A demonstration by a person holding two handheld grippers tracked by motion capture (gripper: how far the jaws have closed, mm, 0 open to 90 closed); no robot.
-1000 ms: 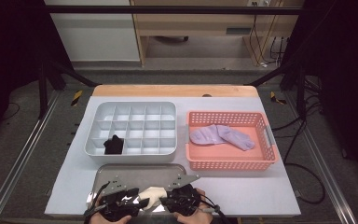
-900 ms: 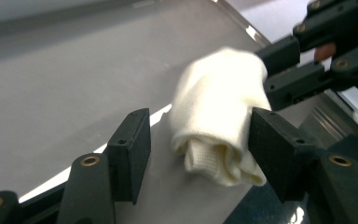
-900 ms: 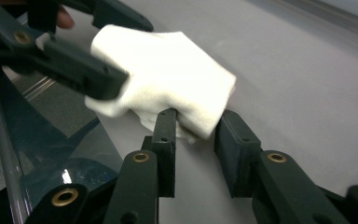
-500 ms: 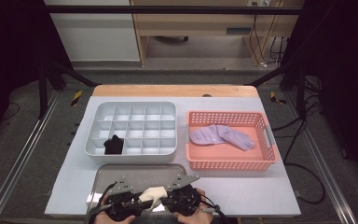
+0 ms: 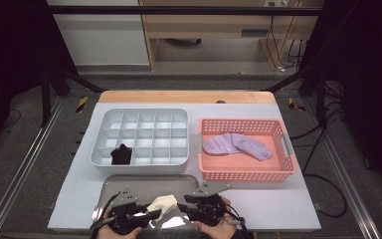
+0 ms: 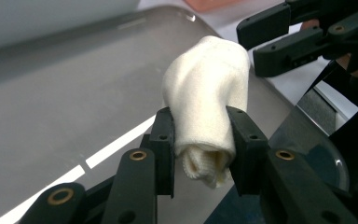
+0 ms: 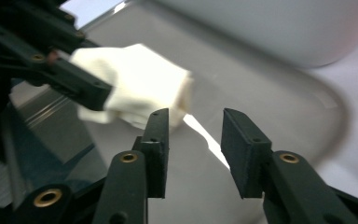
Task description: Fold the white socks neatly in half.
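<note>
Purple socks (image 5: 236, 146) in orange basket (image 5: 291, 164); black item (image 5: 121, 155) in grey divider box (image 5: 144, 113) (front-left cell).

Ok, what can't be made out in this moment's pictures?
- High view: the hands are cut off by the bottom edge.
- High view: the black thing in the divided tray is too small and dark to identify.
- Left gripper view: the cream sock has its rolled end partly hidden between the left gripper pads.
- Right gripper view: the sock is blurred.

One cream sock (image 5: 162, 204), two purple socks (image 5: 236, 145), one black sock (image 5: 121, 155).
</note>
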